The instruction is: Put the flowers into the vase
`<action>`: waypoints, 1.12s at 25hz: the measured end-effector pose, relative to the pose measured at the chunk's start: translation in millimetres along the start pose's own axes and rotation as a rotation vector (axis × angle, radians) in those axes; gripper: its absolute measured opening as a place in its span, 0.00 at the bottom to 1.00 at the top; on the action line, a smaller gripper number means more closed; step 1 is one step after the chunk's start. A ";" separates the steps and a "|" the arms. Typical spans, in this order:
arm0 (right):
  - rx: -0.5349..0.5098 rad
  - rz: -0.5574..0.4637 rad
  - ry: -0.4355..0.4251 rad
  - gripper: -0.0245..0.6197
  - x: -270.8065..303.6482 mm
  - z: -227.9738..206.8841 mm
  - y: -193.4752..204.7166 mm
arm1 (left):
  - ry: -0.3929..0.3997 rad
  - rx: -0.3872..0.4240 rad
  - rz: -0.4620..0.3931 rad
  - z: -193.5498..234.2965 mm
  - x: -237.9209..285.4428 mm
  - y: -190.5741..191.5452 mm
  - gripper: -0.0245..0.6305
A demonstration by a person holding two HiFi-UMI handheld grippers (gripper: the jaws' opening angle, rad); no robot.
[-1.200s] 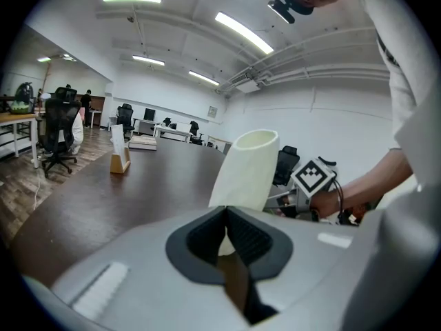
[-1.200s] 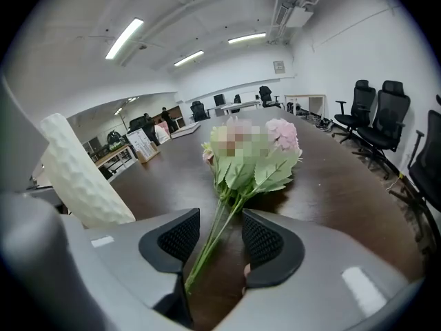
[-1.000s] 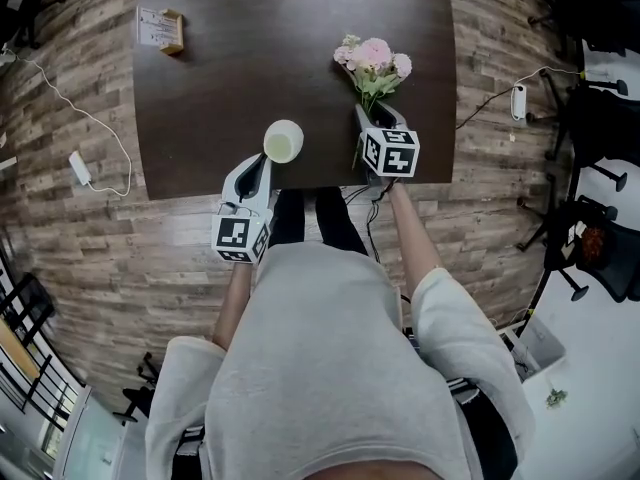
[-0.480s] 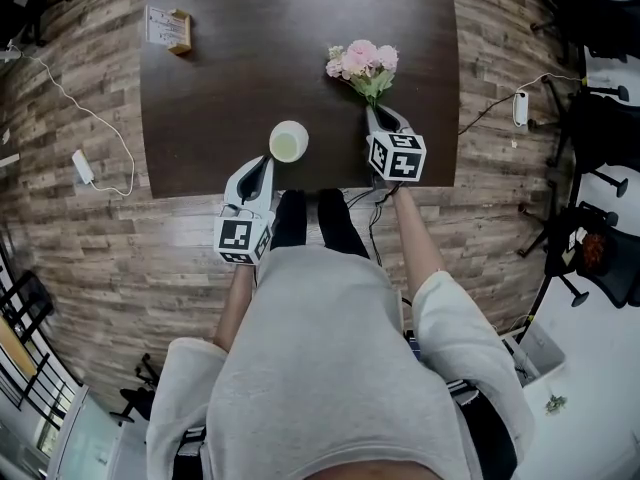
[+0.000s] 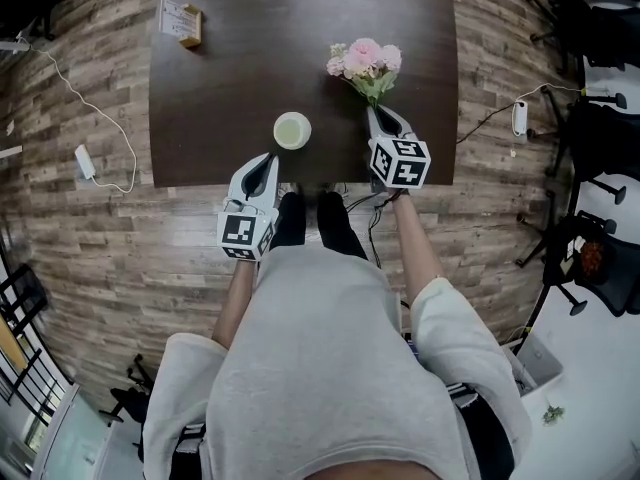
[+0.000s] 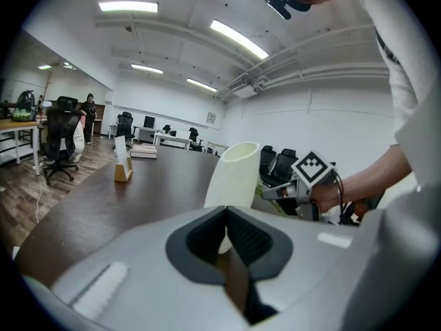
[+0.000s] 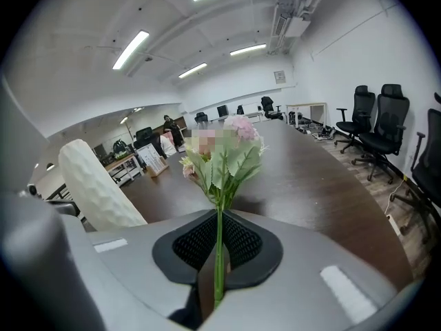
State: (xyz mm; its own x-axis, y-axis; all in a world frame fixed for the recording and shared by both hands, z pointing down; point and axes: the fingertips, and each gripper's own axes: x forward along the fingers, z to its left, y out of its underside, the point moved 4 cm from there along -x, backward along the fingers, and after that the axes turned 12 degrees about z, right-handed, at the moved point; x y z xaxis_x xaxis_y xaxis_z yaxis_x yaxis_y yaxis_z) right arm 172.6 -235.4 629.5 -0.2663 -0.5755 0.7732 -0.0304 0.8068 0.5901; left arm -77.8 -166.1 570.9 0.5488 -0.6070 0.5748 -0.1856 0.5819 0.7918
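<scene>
My right claw (image 5: 374,114) has just been closing and now pinches the flowers (image 5: 364,60) low on the stem, blooms up, ready for dropping in. The vase (image 5: 292,129) stands near on the table (image 5: 220,68); my left claw (image 5: 268,160) (pressed together, empty) hovers just short of it.

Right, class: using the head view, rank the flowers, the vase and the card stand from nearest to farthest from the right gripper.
1. Flowers: stem clamped in the right gripper, whose jaws just closed.
2. Vase: to its left.
3. Card stand: far left corner.
</scene>
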 end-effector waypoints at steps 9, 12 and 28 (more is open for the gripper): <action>0.006 -0.200 -0.134 0.07 -48.1 41.3 -22.6 | -0.007 0.049 -0.039 -11.2 -11.7 3.1 0.06; -0.009 -0.285 -0.213 0.07 -65.9 64.8 -44.1 | -0.008 0.041 -0.053 -6.7 -9.7 0.5 0.08; -0.125 -0.598 -0.475 0.07 -135.0 137.1 -144.4 | 0.012 0.223 -0.048 -11.9 55.3 -25.0 0.73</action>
State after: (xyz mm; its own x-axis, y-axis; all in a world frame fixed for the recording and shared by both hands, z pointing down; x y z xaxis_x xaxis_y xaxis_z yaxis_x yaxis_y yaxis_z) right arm 80.9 -255.9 408.1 -0.6243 -0.7668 0.1491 -0.1976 0.3397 0.9196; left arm -33.1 -207.8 580.4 0.5712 -0.6237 0.5336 -0.3341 0.4171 0.8452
